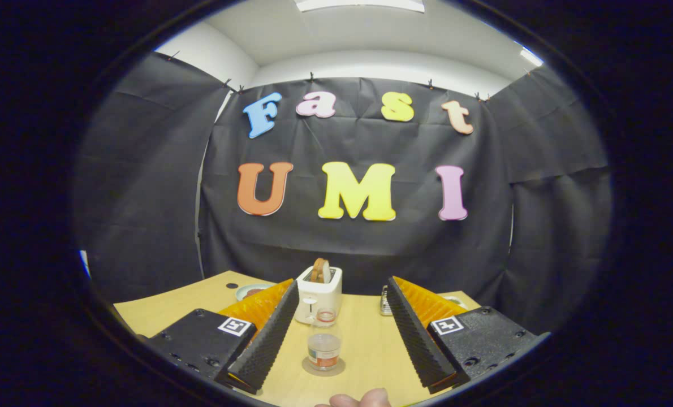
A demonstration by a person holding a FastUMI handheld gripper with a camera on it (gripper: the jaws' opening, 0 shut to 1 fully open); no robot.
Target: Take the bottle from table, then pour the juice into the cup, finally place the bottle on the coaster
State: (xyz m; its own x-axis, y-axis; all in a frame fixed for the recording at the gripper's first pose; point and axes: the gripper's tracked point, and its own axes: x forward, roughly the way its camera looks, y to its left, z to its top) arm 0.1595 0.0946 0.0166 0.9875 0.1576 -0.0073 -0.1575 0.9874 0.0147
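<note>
While the gripper [341, 322] holds its fingers spread wide around nothing, the small clear plastic bottle [323, 342] stands low at centre frame, seemingly on a round coaster [323, 367], where careless retreat could topple it.

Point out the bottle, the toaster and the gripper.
bottle [323, 346]: gripper view, on its clear body, between the open fingers.
toaster [318, 297]: gripper view, on its white front, beyond the bottle.
gripper [342, 370]: gripper view, midway between its fingertips, which are spread wide and touch nothing.
</note>
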